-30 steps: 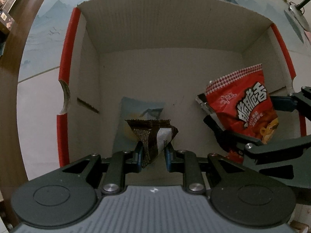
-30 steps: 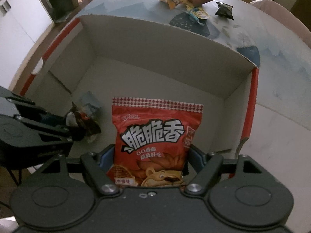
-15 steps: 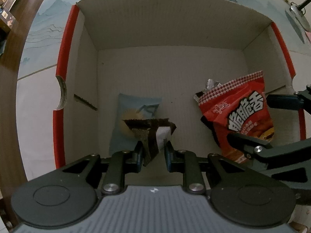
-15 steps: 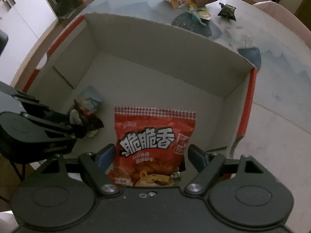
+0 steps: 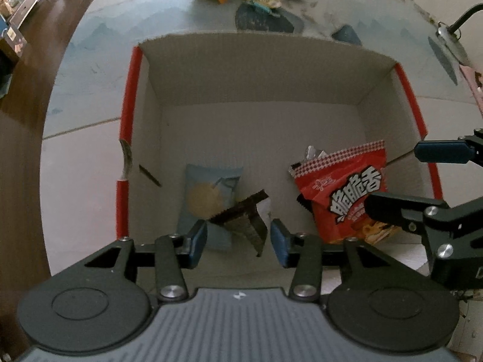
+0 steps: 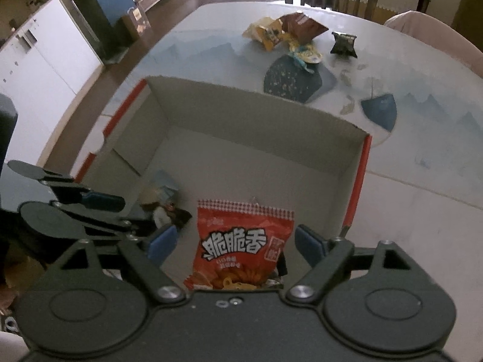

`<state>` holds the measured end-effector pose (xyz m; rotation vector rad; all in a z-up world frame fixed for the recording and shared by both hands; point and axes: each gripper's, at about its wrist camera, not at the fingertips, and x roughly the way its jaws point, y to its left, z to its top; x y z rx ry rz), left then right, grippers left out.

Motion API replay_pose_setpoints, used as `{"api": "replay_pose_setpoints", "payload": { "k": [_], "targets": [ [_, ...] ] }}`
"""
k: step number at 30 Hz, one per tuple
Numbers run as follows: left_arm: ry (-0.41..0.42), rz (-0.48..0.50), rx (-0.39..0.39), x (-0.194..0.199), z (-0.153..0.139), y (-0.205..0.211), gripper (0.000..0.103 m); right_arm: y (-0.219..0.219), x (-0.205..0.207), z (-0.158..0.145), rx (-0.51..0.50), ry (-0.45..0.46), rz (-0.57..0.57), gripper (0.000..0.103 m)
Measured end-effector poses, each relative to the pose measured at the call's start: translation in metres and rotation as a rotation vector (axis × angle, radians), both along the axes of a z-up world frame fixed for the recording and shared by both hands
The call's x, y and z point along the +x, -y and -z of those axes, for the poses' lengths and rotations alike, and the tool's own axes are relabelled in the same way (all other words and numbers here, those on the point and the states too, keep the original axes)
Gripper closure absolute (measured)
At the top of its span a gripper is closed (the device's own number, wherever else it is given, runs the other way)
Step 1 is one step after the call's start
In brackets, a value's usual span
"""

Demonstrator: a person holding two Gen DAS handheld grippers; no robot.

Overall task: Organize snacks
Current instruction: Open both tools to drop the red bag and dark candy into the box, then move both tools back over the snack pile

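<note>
Both my grippers hang over the cardboard box (image 5: 259,78) and both have just been opening. My left gripper (image 5: 238,239) stands partly open, pads clear of the dark wrapper (image 5: 244,220), which lies on the pale blue packet (image 5: 208,196) by the box's near wall. My right gripper (image 6: 235,246) gapes wide; the red snack bag (image 6: 241,247) sits loose between its jaws, untouched, near the right wall. More snacks (image 6: 286,34) wait at the table's far edge: light, crinkly, slippery, so I'd pinch a sealed end.
</note>
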<state>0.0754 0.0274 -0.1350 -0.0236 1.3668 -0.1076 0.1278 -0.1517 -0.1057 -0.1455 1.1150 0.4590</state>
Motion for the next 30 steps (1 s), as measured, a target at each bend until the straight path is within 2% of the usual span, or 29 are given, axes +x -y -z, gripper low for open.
{"api": "replay_pose_setpoints", "payload": {
  "k": [15,19,22,26,30],
  "targets": [
    [0.123,-0.006,-0.026,0.006,-0.054,-0.006,0.052,0.007,0.003,-0.047,0.077,0.085,-0.001,0.010],
    [0.176,-0.025,-0.027,0.016,-0.073,-0.010,0.039,0.011,0.011,-0.062,0.107,0.118,0.012,0.006],
    [0.204,-0.038,-0.030,0.027,-0.086,-0.014,0.038,0.014,0.021,-0.073,0.128,0.135,0.025,0.003],
    [0.248,-0.064,-0.034,0.044,-0.098,-0.019,0.028,0.020,0.036,-0.083,0.163,0.152,0.041,0.001],
    [0.290,-0.097,-0.031,0.063,-0.109,-0.024,0.024,0.026,0.056,-0.090,0.202,0.161,0.049,0.001]
  ]
}}
